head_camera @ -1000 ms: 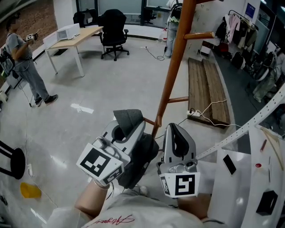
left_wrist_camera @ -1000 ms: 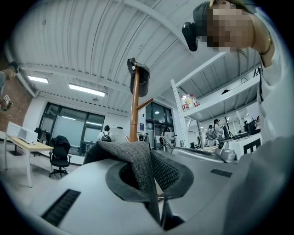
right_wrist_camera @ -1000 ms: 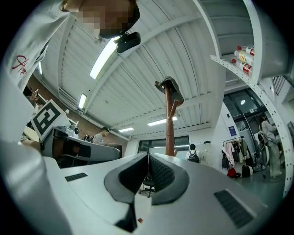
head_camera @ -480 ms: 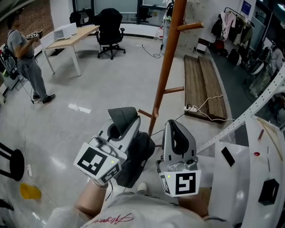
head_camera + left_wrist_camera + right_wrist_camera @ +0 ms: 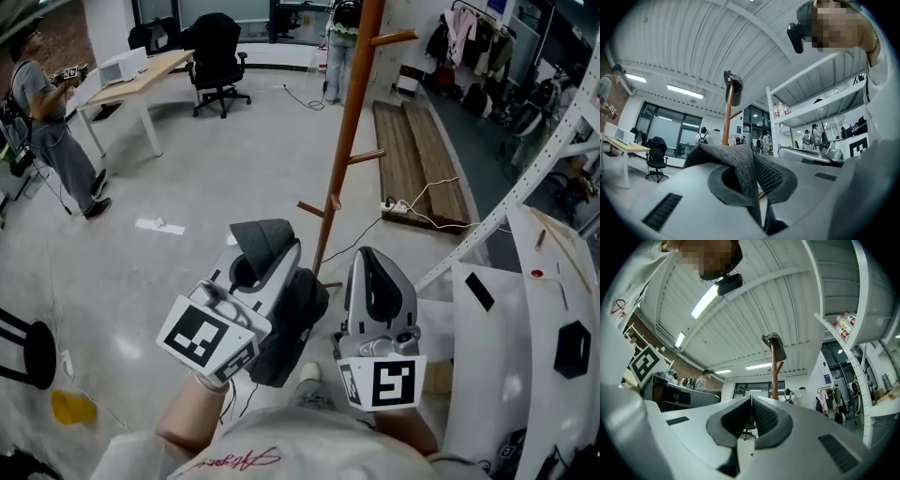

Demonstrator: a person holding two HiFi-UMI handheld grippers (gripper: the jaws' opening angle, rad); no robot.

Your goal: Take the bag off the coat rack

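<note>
The left gripper (image 5: 270,253) is pinching the bag (image 5: 292,330), apparently already off the coat rack (image 5: 349,122). The right gripper (image 5: 375,269) is idling beside it, pressed together, empty.

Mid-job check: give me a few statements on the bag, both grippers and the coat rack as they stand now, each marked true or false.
1. The left gripper is shut on grey fabric of the bag. True.
2. The right gripper grips the bag as well. False: its jaws are together with nothing between them.
3. The bag hangs from a peg of the coat rack. False: it hangs from the left gripper, apart from the rack.
4. A dark item sits at the top of the coat rack's pole. True.
</note>
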